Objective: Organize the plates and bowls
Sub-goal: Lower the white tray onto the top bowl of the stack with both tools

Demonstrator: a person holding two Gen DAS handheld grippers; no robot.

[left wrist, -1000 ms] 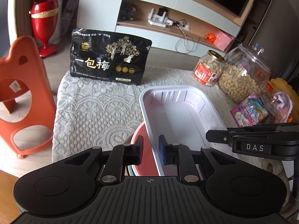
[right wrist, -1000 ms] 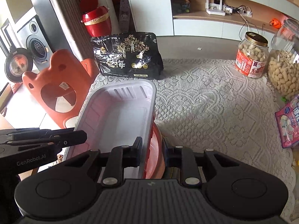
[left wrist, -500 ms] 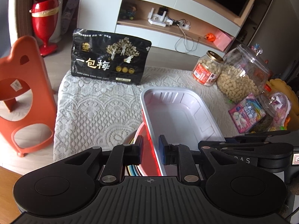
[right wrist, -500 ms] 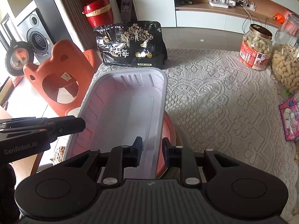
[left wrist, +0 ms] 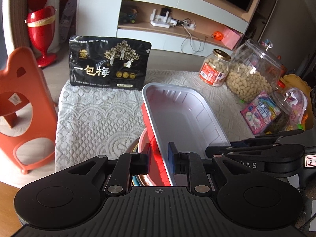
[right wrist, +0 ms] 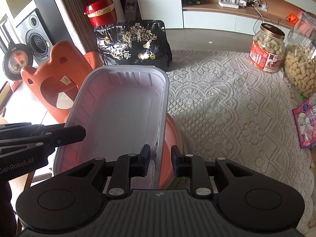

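Note:
A rectangular tray, white inside and red outside, hangs tilted above a stack of round dishes. The topmost is a salmon-pink bowl. My left gripper is shut on the tray's left wall near the front corner. My right gripper is shut on the tray's right wall. Each gripper also shows in the other's view, the right gripper at the tray's right rim and the left gripper at its left rim. The dishes under the pink bowl are mostly hidden.
The table wears a white lace cloth. A black snack bag stands at the back. Two peanut jars and candy packets crowd the right side. An orange stool stands left of the table.
The tray has risen and tilted over the pink bowl, so its red outer wall now shows in the left wrist view. Both grippers kept their hold.

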